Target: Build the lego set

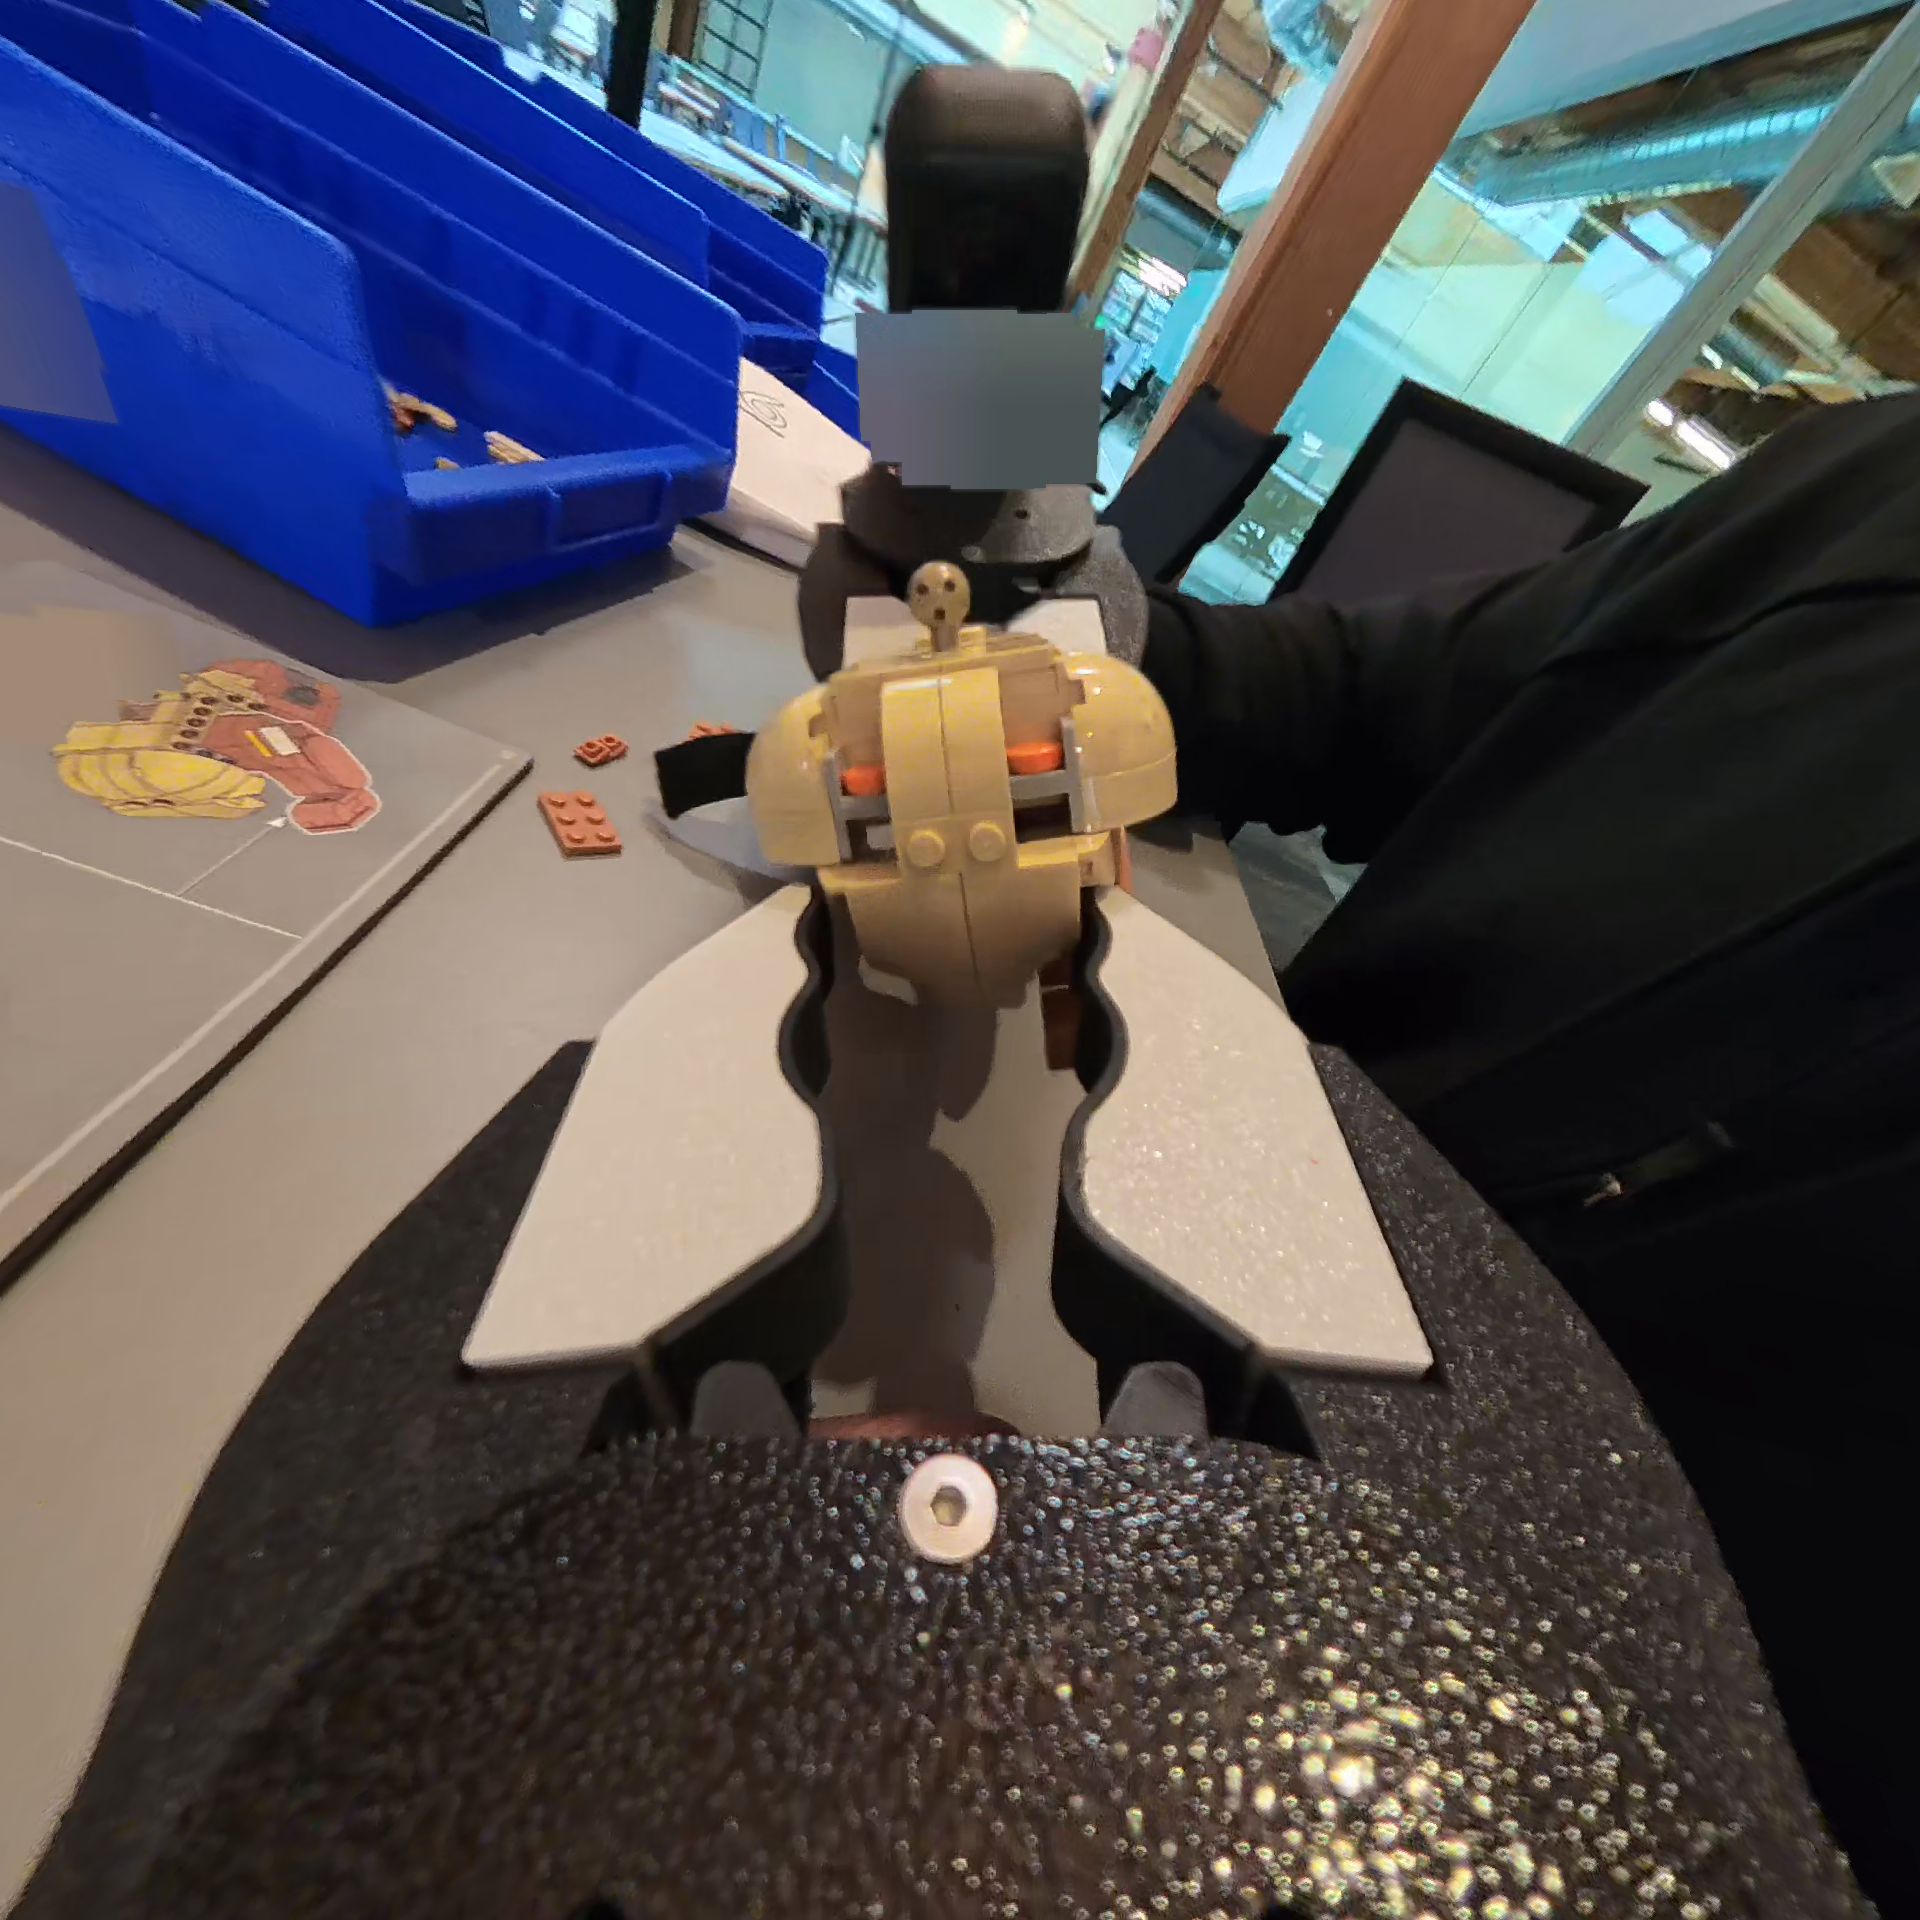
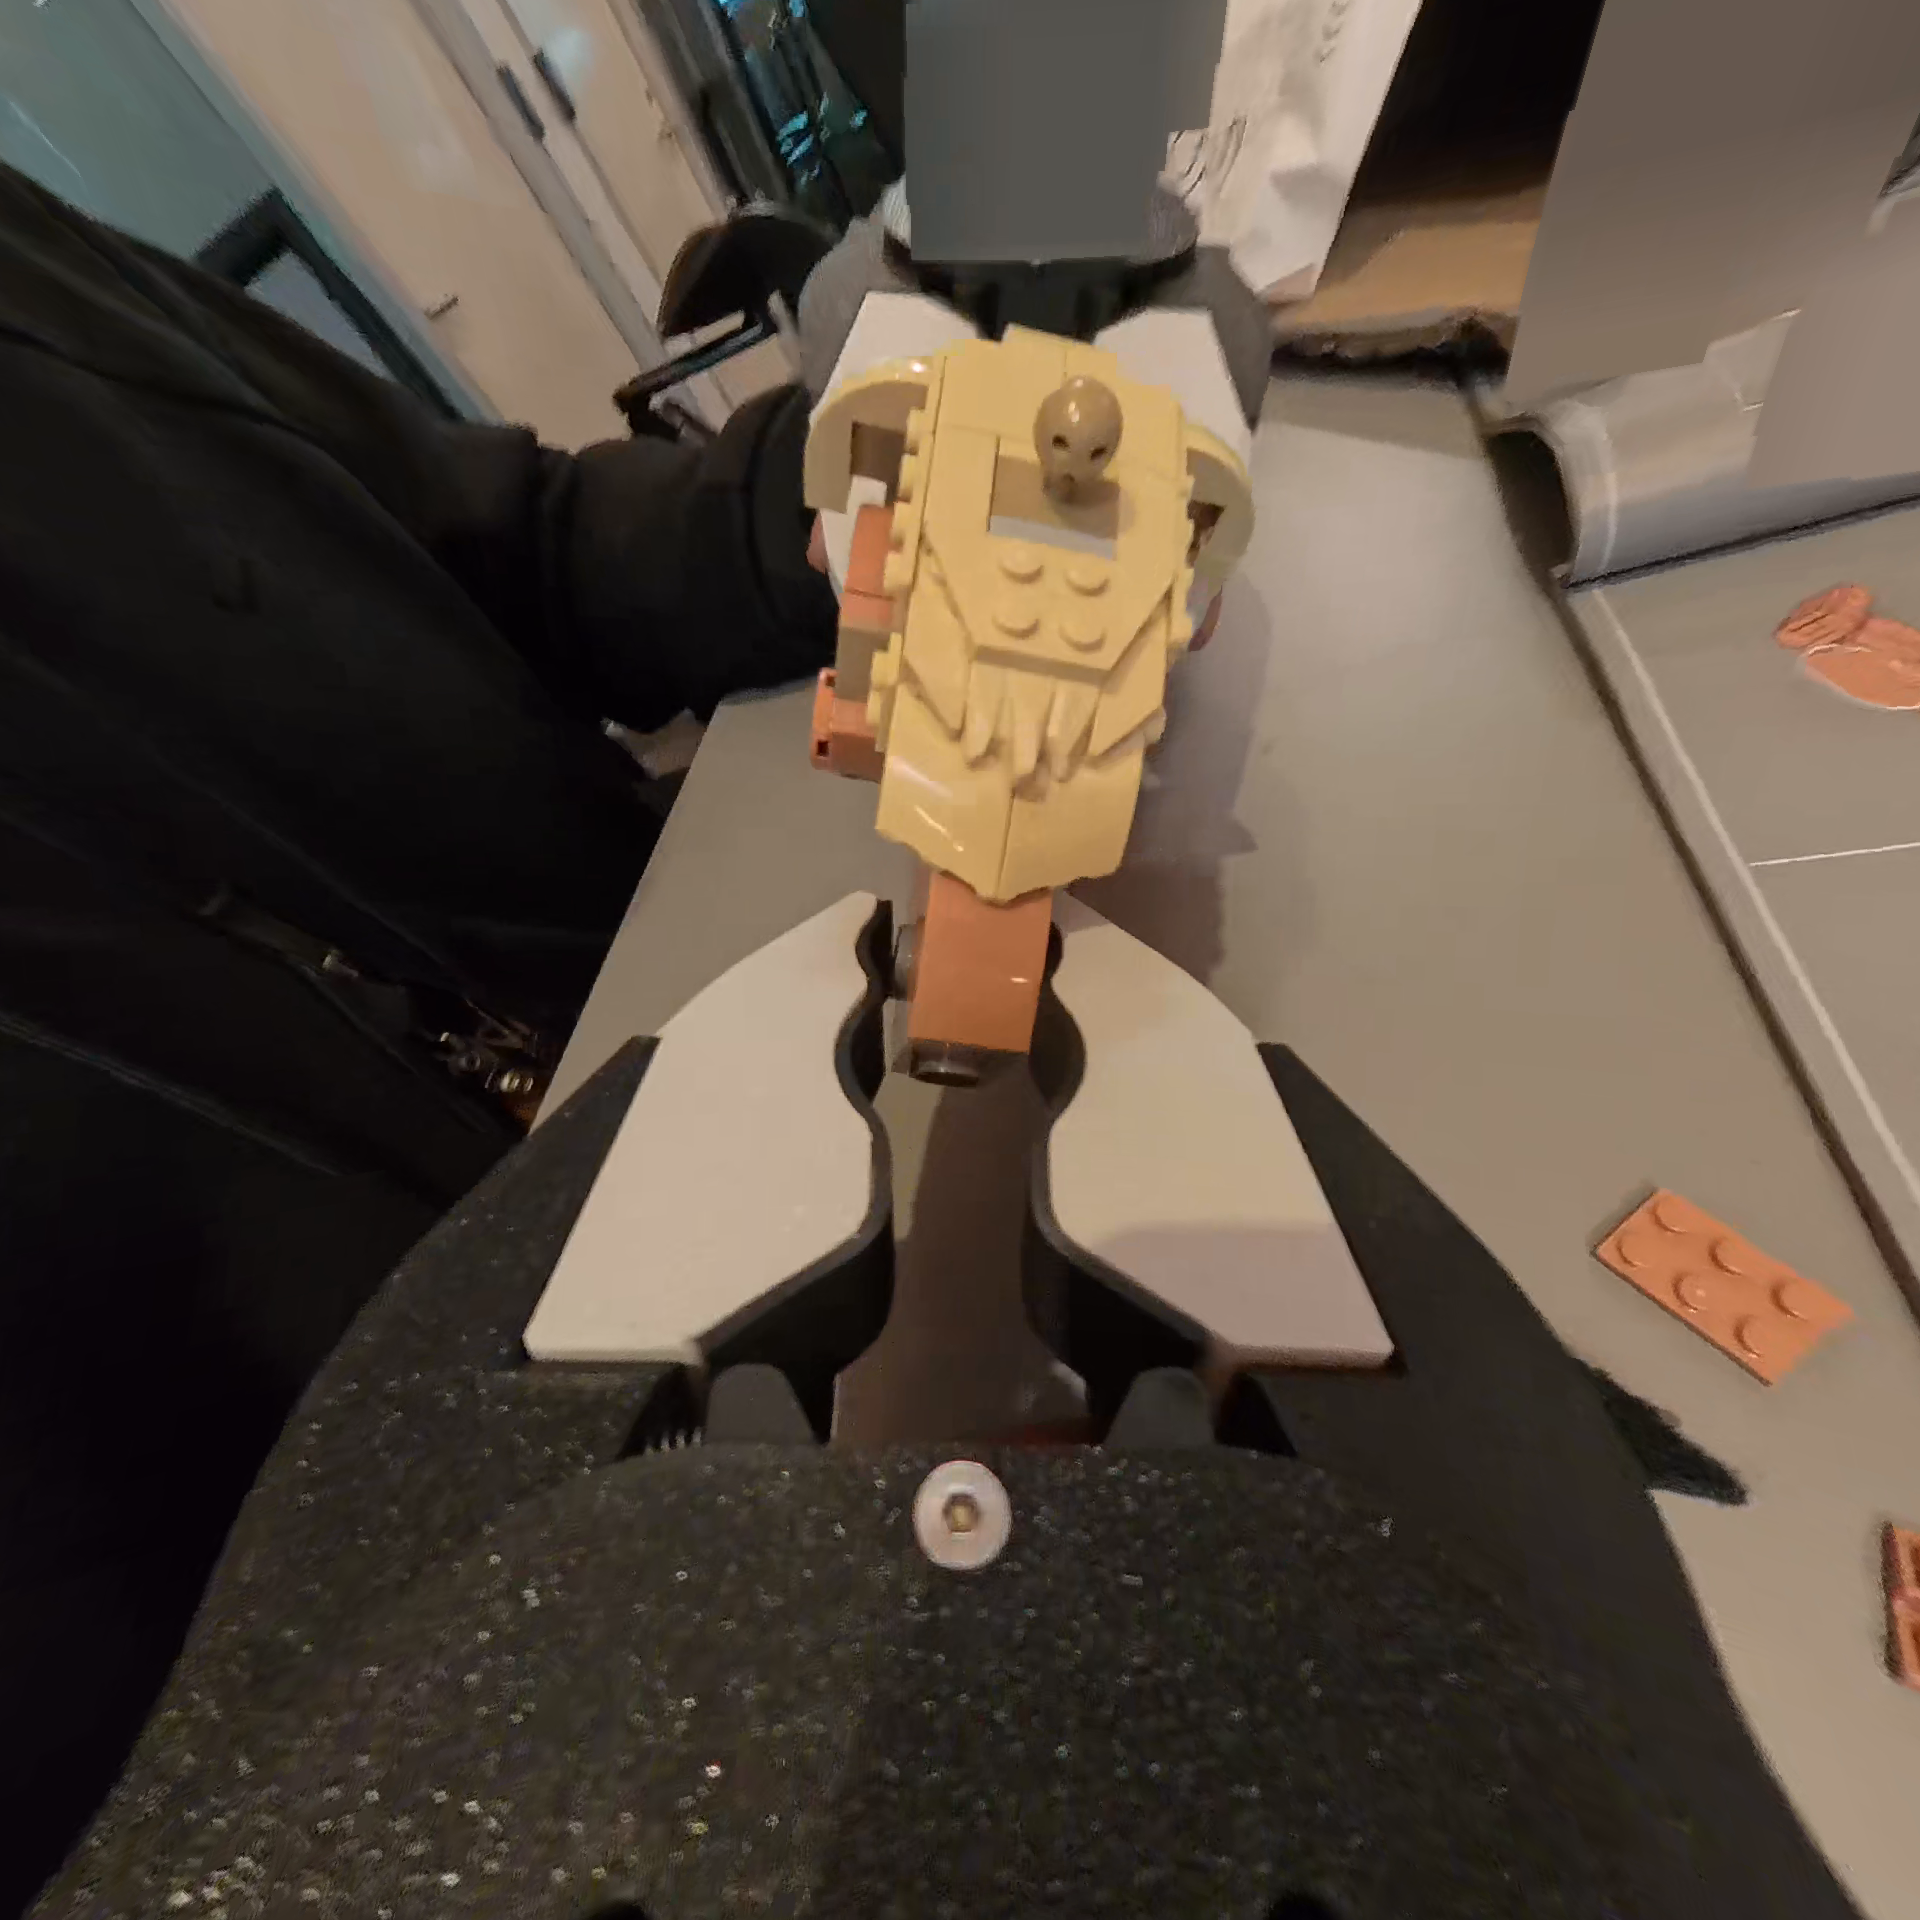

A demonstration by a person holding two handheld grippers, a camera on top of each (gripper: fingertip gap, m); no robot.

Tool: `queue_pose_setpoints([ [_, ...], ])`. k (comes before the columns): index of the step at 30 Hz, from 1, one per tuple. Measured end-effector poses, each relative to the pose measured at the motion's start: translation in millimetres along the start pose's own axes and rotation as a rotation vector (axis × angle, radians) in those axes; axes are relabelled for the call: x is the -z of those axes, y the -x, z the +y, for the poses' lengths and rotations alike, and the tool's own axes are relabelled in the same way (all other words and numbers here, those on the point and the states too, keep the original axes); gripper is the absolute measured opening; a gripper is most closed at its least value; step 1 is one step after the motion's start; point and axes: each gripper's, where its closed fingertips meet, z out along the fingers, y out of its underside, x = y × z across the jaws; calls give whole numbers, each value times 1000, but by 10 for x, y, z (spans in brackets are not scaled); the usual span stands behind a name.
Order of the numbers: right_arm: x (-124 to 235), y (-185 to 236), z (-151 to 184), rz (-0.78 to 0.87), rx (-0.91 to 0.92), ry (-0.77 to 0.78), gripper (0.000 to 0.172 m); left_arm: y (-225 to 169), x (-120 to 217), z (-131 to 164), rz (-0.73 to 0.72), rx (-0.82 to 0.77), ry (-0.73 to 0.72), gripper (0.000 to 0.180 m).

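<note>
We saw the left gripper (image 1: 956, 956) clamped on the lower tan part of a brick-built model (image 1: 961, 790), its two grey fingers (image 1: 717, 1091) pressed against either side of it, so that the model was held in the air above the grey worktop (image 1: 436, 1039). The right gripper (image 2: 971, 987) faced it from the other end and was closed on a brown block (image 2: 977, 977) sticking out of the same model (image 2: 1023, 644), with the pads against the block's sides. The model was mostly tan with rounded shells, two orange studs, grey bars, and a small olive knob (image 2: 1078, 426) on its top. A person's black sleeve (image 1: 1558, 727) ran beside it in both views. On the worktop just left of the left gripper lay a brown plate (image 1: 580, 821) with studs and a smaller brown piece (image 1: 601, 748). Farther left lay an open instruction booklet (image 1: 208, 831) with a picture of a tan and red-brown figure. Behind that stood blue bins (image 1: 416, 343), the nearest one holding a few small tan pieces. In the right wrist view, another brown studded plate (image 2: 1720, 1283) lay on the worktop to the right of the gripper.
</note>
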Motion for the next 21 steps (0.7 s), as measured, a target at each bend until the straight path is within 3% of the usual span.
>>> queue_pose_setpoints([
  [4,89,-83,-131,61,-56,-119,22,98,67,4,-48,85,-20,45],
  [11,72,-145,-95,136,-100,-112,22,140,171,39,-152,103,-44,49],
  [17,66,-185,-92,70,-363,-147,22,216,161,120,-241,137,-13,50],
  [21,99,-204,-138,2,-504,-205,22,247,166,71,-213,194,-56,46],
])
